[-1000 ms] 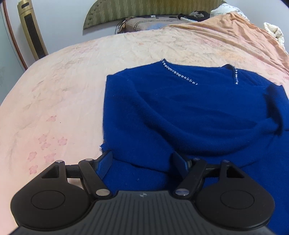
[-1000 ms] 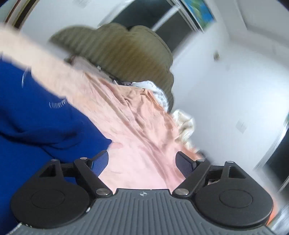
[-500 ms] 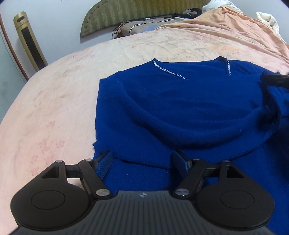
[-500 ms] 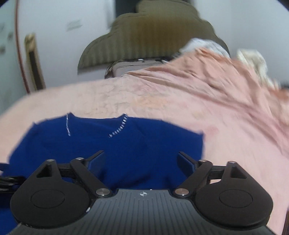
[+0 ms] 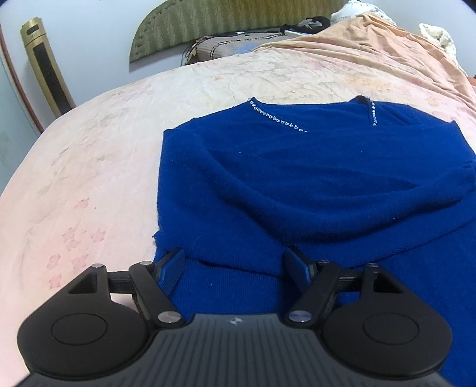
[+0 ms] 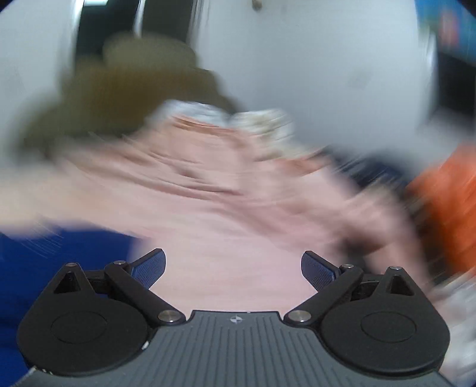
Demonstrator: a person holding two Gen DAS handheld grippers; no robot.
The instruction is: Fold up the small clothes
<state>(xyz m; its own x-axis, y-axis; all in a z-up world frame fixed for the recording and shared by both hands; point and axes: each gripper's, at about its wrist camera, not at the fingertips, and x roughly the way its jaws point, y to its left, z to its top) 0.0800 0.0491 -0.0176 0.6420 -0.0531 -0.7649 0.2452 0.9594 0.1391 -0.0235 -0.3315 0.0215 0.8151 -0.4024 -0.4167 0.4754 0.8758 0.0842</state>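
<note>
The blue sweater (image 5: pixel 312 184) lies flat on the pink bedspread (image 5: pixel 89 154), its beaded neckline (image 5: pixel 276 119) toward the green headboard (image 5: pixel 226 20). Left of the sweater, a gold tower fan (image 5: pixel 47 65) stands against the wall. The left gripper (image 5: pixel 235 265) is over the near hem of the sweater; its jaws stand apart, with the hem between them and no pad pressing the cloth. To the right of the sweater, in a blurred view, the right gripper (image 6: pixel 233 268) is over bare bedspread; its jaws have just been opening and hold nothing.
</note>
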